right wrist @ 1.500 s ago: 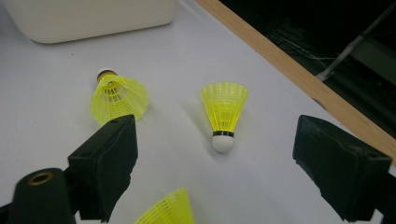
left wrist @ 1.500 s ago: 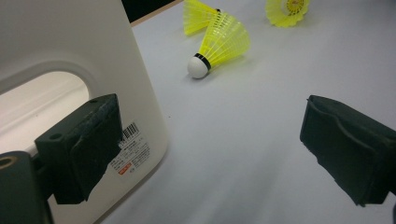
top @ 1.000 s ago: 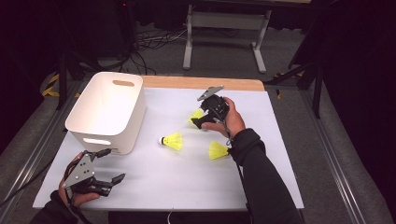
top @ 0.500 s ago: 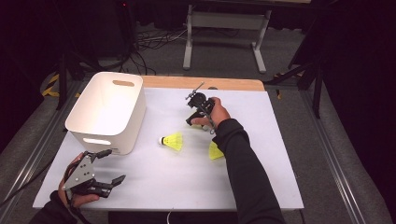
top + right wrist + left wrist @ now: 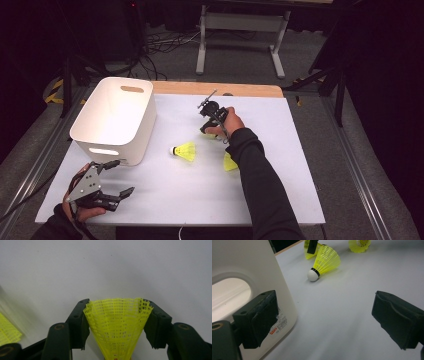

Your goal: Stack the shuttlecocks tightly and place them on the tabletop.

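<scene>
Now farther left, right hand-held gripper [image 5: 116,322] clamped on yellow shuttlecock [image 5: 117,325]; left hand-held gripper [image 5: 115,177] unmoved, jaws apart.

Yellow plastic mesh shuttlecock [image 5: 117,322], glossy white plastic bin [image 5: 112,120], matt table [image 5: 280,175]

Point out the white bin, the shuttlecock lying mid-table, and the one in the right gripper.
white bin [image 5: 116,117], high view, front wall.
mid-table shuttlecock [image 5: 186,150], high view, yellow skirt.
held shuttlecock [image 5: 117,322], right gripper view, skirt mesh between the jaws.
</scene>
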Tool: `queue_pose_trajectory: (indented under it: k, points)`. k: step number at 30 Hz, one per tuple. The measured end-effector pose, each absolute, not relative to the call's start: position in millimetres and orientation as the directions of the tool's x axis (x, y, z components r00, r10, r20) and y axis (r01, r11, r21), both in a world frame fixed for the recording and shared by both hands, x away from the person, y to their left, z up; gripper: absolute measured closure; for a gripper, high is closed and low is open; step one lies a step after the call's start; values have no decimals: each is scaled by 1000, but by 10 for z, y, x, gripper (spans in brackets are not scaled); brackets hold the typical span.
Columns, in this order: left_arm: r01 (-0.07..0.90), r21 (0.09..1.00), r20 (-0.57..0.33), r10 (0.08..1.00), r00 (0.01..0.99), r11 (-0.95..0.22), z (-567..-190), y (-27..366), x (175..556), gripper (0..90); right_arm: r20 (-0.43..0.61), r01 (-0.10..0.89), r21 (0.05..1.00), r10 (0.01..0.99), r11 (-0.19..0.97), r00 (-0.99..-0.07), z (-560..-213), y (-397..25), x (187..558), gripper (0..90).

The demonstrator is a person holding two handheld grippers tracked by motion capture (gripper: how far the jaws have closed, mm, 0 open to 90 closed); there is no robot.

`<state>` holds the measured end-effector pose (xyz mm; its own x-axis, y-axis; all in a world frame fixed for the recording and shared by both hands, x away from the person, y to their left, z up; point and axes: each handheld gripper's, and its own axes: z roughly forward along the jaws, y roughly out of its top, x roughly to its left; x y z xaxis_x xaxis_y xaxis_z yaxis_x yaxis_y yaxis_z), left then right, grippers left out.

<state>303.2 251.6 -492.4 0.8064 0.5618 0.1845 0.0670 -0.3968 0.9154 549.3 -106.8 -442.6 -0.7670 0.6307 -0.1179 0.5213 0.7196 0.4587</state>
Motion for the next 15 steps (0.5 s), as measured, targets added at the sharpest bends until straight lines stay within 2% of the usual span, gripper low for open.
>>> queue_pose_trajectory:
  k: [3,15]
  points:
    - [68,916,183,562,806,-395,-4923,2513,3032,79,-115,511,487,631,709,-767,-4376,-1086,5462,502]
    - [71,917,179,565,805,-392,-4918,2510,3028,82,-94,481,574,636,663,-766,-4199,-1176,5338,530]
